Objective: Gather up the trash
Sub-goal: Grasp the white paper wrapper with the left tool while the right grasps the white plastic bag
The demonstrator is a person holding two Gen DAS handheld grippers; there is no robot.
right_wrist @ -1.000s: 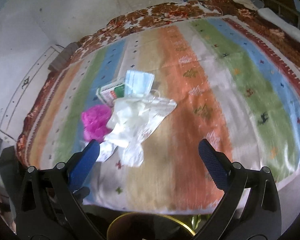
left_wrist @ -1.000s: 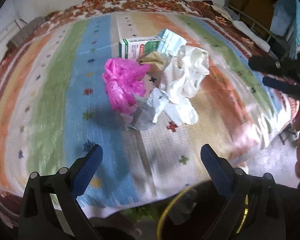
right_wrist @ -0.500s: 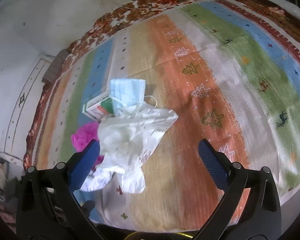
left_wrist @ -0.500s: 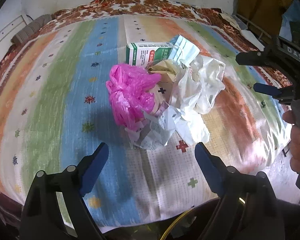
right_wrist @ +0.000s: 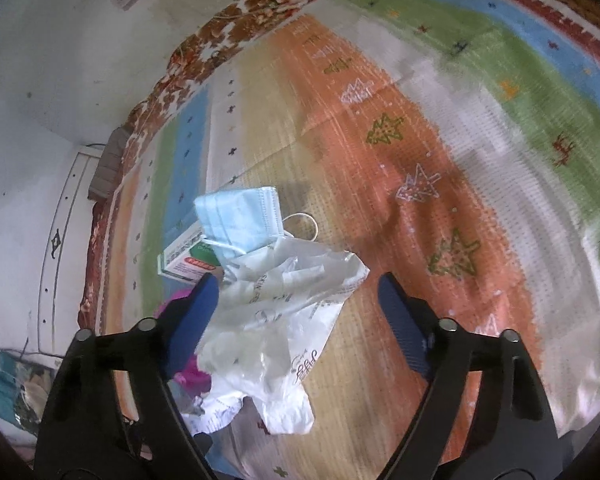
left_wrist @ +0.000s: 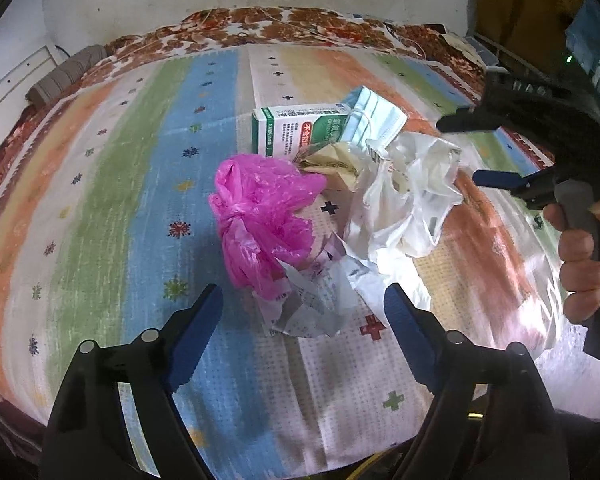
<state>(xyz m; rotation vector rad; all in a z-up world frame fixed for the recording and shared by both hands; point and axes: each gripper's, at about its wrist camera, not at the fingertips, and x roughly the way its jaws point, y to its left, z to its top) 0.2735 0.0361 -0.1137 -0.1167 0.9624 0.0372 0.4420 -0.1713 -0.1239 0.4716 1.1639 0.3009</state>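
left wrist: low, near | right wrist: above, near | shared: trash pile point(left_wrist: 324, 216)

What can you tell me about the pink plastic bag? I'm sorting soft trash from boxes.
The pink plastic bag is thin, glossy, bright magenta film, crumpled into a loose bunch with a knotted twist on its left side. It lies on the striped bedspread at the left of the trash pile. Its lower edge rests against crumpled printed paper; its upper right tip nears a yellowish wrapper. Neither gripper touches it. In the right wrist view it is mostly hidden.
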